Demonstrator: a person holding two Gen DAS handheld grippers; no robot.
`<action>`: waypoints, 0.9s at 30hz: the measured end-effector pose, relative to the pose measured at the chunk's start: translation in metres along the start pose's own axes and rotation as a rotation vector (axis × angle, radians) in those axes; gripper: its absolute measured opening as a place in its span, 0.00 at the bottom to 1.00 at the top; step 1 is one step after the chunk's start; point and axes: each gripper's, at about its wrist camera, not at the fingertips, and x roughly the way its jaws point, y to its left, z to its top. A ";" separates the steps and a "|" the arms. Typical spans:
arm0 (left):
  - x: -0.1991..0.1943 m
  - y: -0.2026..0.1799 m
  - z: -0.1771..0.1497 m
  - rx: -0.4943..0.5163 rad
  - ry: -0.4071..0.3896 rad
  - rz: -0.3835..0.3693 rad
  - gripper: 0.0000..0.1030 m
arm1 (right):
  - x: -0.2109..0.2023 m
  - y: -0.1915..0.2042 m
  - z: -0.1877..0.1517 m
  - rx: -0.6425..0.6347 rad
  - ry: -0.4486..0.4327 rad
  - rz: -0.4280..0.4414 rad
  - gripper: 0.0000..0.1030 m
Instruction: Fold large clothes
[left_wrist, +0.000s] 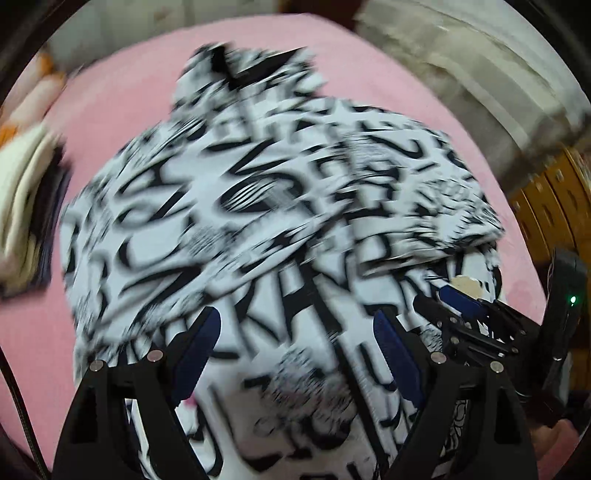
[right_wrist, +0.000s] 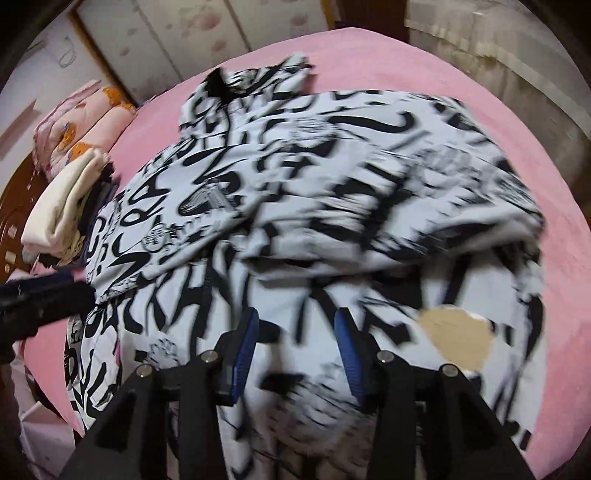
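A large white garment with a black letter print (left_wrist: 258, 206) lies partly folded on a pink bed (left_wrist: 122, 99); it also shows in the right wrist view (right_wrist: 314, 177). My left gripper (left_wrist: 295, 325) is open just above its near part, nothing between the blue pads. My right gripper (right_wrist: 295, 325) is open over the near part too, and shows at the right of the left wrist view (left_wrist: 465, 306). A tan patch (right_wrist: 458, 332) sits on the garment at the right. Both views are motion-blurred.
A stack of folded clothes, cream on top (right_wrist: 62, 199), and a pink quilt with orange print (right_wrist: 85, 122) lie at the bed's left edge. A wardrobe (right_wrist: 177, 37) and a wall stand behind. Wooden furniture (left_wrist: 554, 206) is at the right.
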 end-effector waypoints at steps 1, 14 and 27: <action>0.003 -0.012 0.003 0.048 -0.014 0.005 0.81 | -0.002 -0.008 -0.002 0.019 0.000 -0.010 0.42; 0.073 -0.130 0.004 0.613 -0.158 0.219 0.79 | -0.028 -0.105 -0.006 0.135 0.001 -0.119 0.42; 0.119 -0.133 0.047 0.542 -0.039 0.113 0.55 | -0.027 -0.147 0.010 0.108 0.018 -0.127 0.42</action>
